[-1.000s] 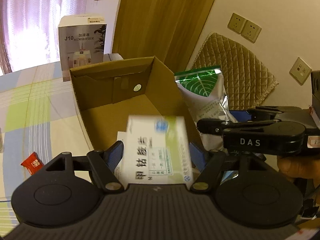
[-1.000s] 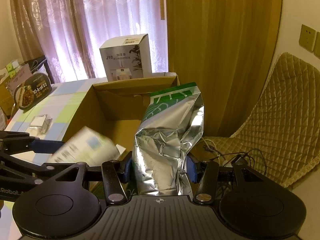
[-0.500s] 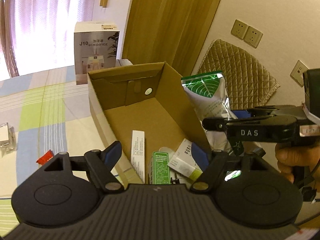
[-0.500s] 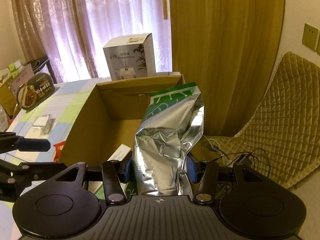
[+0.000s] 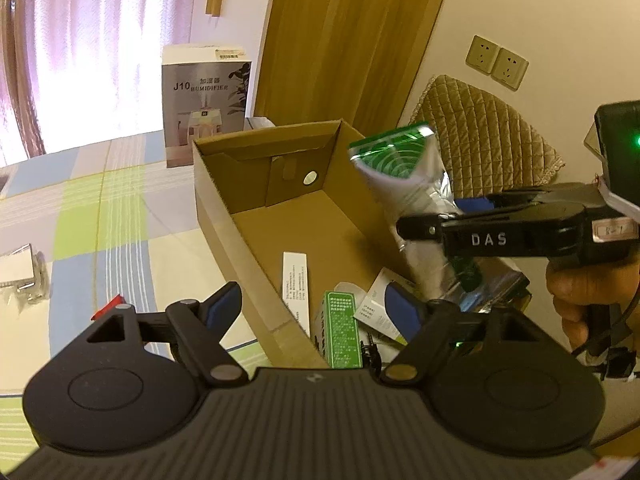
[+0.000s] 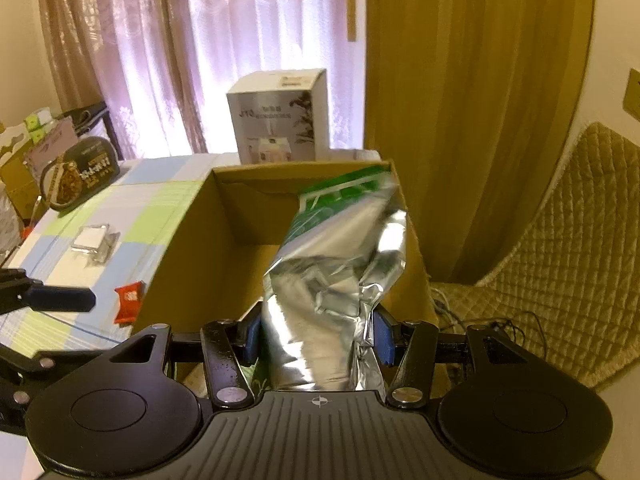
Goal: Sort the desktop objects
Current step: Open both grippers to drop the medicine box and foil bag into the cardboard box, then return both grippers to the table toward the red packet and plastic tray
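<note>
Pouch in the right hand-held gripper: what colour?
Silver foil pouch with a green-and-white top, clearest in the right wrist view.

Daylight through the sheer curtains (image 6: 248, 52), blown out to white-pink in both views. Warm yellowish cast indoors; the room is dim away from the window. Foil bag (image 6: 340, 276) is motion-blurred, with bright glare on its creases. Cardboard box (image 5: 280, 216) interior is in soft shadow. Strong fisheye bend and dark vignette at corners. A green indicator light (image 5: 636, 142) flares at the left view's right edge.

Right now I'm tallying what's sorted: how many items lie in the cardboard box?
3 visible in the cardboard box: a white strip box, a green box, a white-green pack. The left gripper may hide more.
</note>
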Demonstrator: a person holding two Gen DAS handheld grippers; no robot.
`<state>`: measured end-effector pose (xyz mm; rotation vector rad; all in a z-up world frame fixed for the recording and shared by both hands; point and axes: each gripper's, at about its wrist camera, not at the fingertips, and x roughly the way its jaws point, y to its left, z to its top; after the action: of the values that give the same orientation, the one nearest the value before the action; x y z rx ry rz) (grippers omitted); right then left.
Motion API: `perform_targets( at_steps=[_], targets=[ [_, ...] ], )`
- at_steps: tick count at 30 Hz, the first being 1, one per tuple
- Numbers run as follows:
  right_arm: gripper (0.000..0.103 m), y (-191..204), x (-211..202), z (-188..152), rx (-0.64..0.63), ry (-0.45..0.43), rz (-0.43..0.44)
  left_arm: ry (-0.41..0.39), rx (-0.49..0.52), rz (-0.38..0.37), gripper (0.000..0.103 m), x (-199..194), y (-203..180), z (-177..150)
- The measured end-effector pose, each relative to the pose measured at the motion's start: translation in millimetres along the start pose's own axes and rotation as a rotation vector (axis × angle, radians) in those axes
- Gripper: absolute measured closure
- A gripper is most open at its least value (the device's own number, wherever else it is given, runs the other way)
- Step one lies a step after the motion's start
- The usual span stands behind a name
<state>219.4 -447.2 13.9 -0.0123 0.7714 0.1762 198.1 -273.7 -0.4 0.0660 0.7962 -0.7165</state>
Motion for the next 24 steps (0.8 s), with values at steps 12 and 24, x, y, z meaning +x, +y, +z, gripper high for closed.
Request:
perform_targets(
  at_steps=[12, 24],
  targets=[
    [0.029, 4, -22, -1, 0.05, -0.061, 0.0, -0.007, -0.047, 0.0, 0.025, -9, 13, -7],
    [0.012, 37, -57, -23, 0.055, -0.061, 0.032, -0.013, -0.056, 0.03, 0.022, -47, 23, -26]
  ],
)
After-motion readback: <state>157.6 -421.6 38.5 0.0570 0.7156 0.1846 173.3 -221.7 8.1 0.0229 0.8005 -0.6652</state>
